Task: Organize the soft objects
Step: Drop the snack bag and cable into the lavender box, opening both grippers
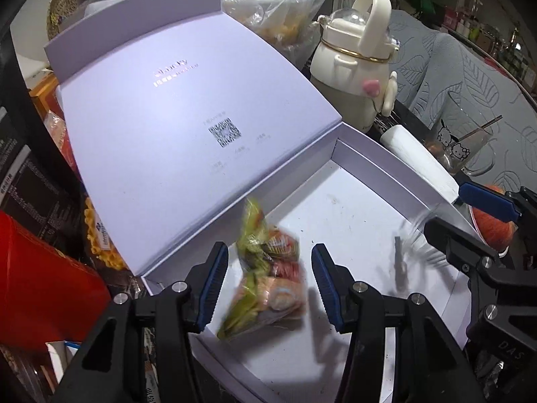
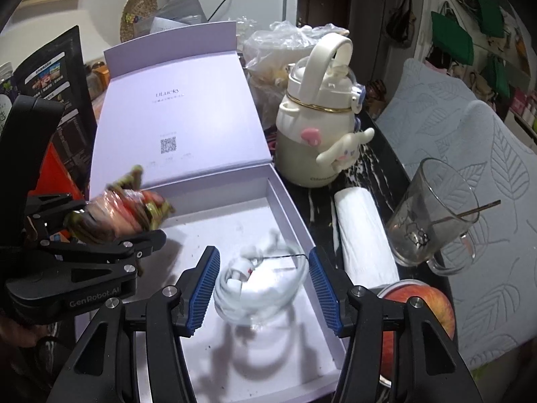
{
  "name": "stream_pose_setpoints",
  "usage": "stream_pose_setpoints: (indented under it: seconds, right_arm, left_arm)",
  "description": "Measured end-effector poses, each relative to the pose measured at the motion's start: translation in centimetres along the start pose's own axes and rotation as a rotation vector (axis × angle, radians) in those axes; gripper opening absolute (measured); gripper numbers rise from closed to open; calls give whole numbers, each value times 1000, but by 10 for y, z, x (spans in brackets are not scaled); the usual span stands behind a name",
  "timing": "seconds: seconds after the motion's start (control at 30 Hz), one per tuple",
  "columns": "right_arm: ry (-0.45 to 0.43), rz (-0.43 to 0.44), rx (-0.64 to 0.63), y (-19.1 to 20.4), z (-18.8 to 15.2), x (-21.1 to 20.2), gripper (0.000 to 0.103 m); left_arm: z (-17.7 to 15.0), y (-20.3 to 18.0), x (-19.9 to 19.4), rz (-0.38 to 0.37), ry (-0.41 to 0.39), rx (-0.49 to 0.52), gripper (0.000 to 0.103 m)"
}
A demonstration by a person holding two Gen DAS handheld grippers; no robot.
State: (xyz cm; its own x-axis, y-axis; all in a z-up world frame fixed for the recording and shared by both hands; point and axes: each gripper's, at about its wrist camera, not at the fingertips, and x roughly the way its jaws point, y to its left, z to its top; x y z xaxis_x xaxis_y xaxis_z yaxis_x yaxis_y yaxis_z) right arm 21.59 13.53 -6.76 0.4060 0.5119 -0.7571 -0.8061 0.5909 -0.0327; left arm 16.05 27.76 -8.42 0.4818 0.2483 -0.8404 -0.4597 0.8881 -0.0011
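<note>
Snack bag point(image 1: 265, 268) and cable coil point(image 2: 261, 278) — blurred, over box point(image 1: 369, 221).

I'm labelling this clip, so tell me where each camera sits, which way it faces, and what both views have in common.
Left wrist: on the left gripper, looking down into the white box; a blurred snack bag lies between its open fingers, and the right gripper shows at right.
Right wrist: on the right gripper, looking down over the box toward the cream bottle; a bagged white cable lies between its fingers, apparently untouched.
Shared: box, bottle, snack bag, glass mug, apple.
</note>
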Motion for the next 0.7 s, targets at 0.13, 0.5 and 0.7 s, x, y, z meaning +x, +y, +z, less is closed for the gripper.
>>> stream_pose_setpoints:
  seconds: [0.13,0.5,0.7]
  right_arm:
    - [-2,-5,1,-1,0,-3,64]
    - [-50,-33,-3,-1,5,-30,64]
    - [-97,-54,1,-2,9,-58,64]
  left_arm:
    - [2,-2,-9,33,-22,8,78]
    - [6,2,-57,33,-135,-1,78]
    - [7,1,-94,20,-212,10,78]
